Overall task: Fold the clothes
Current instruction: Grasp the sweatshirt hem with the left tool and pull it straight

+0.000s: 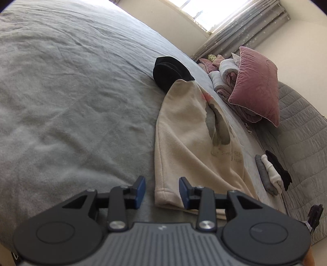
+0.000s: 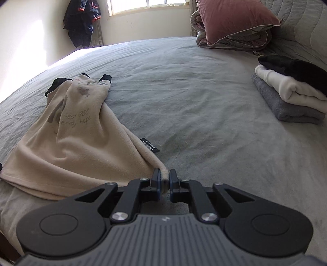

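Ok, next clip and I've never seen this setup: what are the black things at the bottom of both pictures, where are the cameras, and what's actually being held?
Those black parts are hand-held grippers: a person carries one in each hand, and each has a fisheye camera looking forward along its two fingers. So one picture is from the left gripper, the other from the right gripper.

Both look over a grey bed. On it lies a cream sweatshirt with a printed design, its black sleeves at the far end. Off to the side sits a stack of folded clothes, and a pink pillow rests on rolled bedding.

The right gripper's jaws are shut on a corner of the sweatshirt's hem. The left gripper's jaws are open at the other hem edge, holding nothing.
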`<state>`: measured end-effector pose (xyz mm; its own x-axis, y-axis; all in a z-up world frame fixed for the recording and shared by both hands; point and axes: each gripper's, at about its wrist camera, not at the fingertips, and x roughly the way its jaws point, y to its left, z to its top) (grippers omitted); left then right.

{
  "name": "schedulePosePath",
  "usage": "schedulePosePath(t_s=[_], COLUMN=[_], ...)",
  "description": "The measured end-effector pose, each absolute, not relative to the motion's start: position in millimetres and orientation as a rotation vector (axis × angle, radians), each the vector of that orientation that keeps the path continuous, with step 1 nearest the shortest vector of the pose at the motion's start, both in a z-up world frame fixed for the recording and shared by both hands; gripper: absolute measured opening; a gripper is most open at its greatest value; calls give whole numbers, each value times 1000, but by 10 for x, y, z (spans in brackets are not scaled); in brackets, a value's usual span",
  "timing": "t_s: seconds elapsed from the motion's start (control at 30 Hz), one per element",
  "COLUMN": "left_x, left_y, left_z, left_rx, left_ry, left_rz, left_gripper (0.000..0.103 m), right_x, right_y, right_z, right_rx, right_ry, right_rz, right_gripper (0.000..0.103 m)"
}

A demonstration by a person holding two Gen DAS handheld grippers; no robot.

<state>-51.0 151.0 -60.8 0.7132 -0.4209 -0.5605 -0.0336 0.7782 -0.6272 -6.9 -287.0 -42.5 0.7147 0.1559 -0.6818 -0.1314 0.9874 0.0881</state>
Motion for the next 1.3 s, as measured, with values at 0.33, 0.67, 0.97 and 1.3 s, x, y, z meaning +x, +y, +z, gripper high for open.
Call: schedulePosePath(t_s=[0.33, 0.67, 0.97, 1.3], left_x=[-477, -875, -1132, -1037], left_y=[1391, 1287, 1268, 1101], left_z=[-598, 112, 408, -183], left_rx=[-614, -388, -198, 25], left_ry=[788, 666, 751, 1001], left_rz=[-250, -211, -219, -248], left_gripper=[13, 10, 10, 10], right_x=[-58, -313, -662, -553], right_y=[-2923, -2854, -2701, -2553], right_z=[-458, -30, 277, -228], right_rx=[102, 46, -116, -287], right_ry=[762, 652, 630, 871], right_rz=[160, 227, 390, 476], right_gripper=[37, 8, 8, 9])
